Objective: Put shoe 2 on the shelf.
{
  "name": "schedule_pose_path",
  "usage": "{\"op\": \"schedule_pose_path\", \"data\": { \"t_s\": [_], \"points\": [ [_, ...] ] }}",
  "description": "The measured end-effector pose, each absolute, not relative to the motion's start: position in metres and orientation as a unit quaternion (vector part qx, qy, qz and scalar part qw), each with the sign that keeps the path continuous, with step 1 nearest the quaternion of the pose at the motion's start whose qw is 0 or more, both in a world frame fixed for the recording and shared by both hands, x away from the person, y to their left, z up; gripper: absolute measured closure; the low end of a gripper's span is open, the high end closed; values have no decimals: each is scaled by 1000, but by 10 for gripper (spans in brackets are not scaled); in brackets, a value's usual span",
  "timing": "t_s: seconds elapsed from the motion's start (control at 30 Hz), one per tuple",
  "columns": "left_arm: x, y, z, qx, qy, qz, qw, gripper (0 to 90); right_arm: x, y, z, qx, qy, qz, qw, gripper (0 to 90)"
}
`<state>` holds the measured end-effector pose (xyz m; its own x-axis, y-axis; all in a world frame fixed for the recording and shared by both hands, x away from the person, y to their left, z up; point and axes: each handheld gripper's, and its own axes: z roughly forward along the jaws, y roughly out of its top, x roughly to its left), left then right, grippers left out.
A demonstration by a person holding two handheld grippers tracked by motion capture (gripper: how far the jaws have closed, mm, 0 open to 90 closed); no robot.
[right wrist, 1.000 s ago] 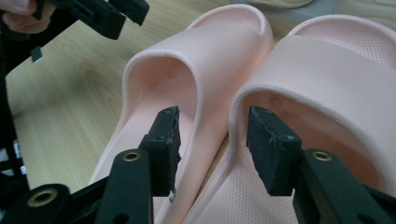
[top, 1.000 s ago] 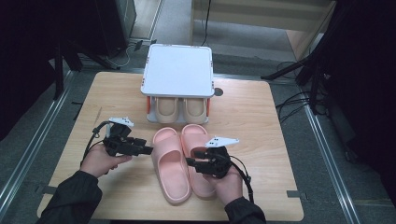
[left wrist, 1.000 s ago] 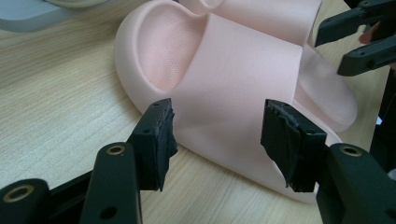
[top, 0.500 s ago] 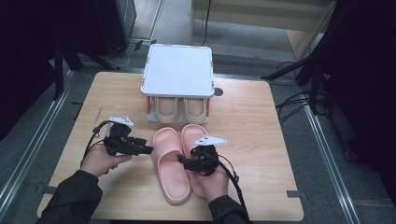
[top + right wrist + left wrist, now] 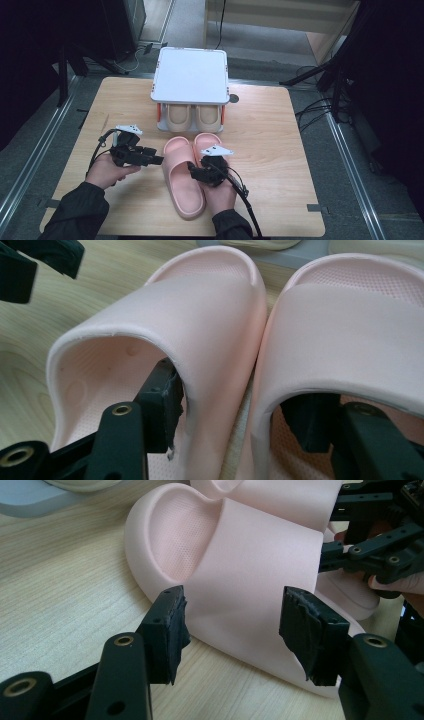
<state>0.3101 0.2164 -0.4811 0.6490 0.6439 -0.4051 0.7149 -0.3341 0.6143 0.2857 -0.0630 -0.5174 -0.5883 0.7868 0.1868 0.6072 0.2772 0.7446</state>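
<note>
My right hand-held gripper (image 5: 230, 425) straddles both pink slippers' (image 5: 182, 175) inner walls — jaws wide, just closing slightly; left hand-held gripper (image 5: 232, 627) gapes at nine o'clock — holding nothing.

Two pink slide sandals (image 5: 182, 177) lay side by side, touching, at the frame's lower centre. Their toes pointed toward the top edge.

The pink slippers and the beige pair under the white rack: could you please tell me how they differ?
The pink slippers lie out on the bare table, while the beige pair sits tucked under the white rack. The right gripper has one jaw inside each pink slipper; nothing touches the beige pair. Both pairs lie side by side, soles down.
</note>
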Motion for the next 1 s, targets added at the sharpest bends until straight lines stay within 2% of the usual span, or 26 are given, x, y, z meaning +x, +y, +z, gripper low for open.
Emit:
{"op": "schedule_pose_path", "data": {
  "t_s": [0.27,0.37,0.67,1.0],
  "points": [
    [310,219,-481,814,419,-43,400,432,287,-63,-517,454,789,398,115,583],
    [310,222,-480,810,422,-41,405,432,288,-67,-516,454,790,396,111,695],
    [311,227,-480,807,426,-38,408,428,289,-74,-513,444,796,401,89,747],
    [311,238,-477,799,434,-34,414,417,291,-91,-502,368,828,421,29,771]
  ]
}}
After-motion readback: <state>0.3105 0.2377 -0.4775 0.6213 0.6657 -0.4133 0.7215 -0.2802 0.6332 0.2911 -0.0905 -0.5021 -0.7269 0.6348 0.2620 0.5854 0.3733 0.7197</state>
